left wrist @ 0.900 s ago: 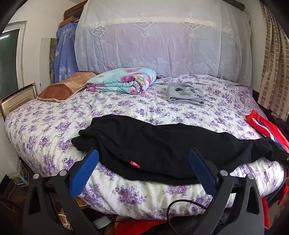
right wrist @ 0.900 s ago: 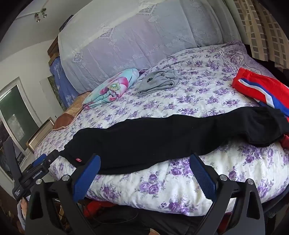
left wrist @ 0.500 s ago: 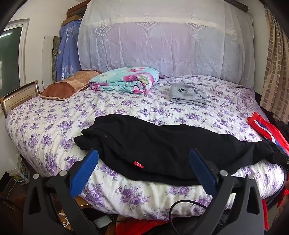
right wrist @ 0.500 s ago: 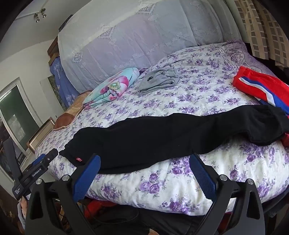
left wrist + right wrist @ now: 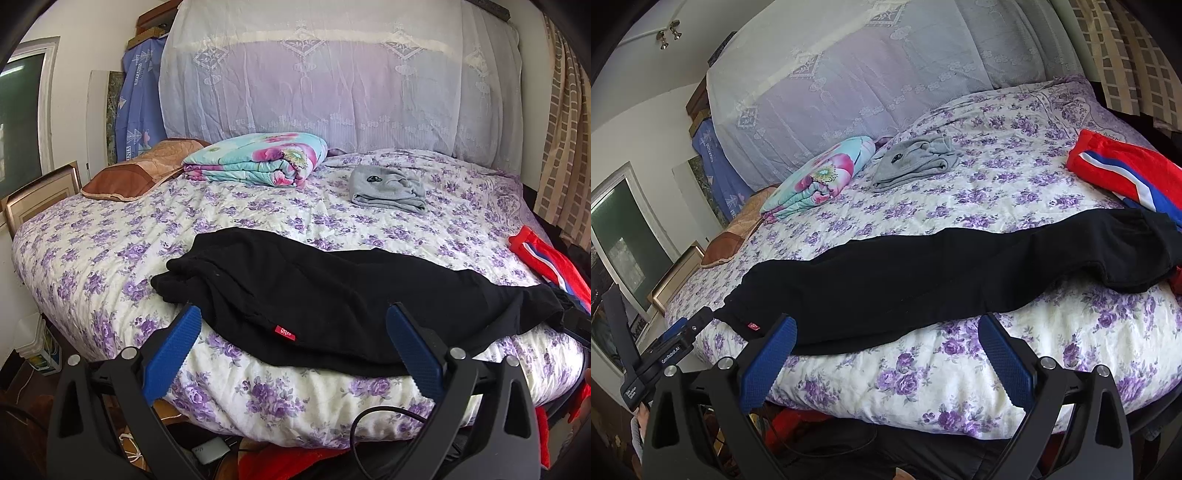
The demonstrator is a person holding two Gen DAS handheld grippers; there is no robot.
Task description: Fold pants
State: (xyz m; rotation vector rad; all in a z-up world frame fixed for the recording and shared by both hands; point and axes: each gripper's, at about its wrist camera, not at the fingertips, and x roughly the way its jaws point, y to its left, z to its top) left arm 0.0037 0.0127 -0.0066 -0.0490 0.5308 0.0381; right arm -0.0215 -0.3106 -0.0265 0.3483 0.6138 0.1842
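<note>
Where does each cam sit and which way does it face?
Left wrist: on the left gripper at the bed's foot, facing the headboard; black pants ahead, own open fingers in view.
Right wrist: on the right gripper, tilted, facing the same bed; own open fingers, plus the left gripper at lower left.
Shared: pants, grey garment, flowered blanket, red garment.

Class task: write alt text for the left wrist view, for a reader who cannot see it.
Black pants lie stretched sideways across the near edge of a floral bed, in front of the open, empty left gripper. Farther back lie a folded blanket, a grey garment and a brown pillow.
</note>
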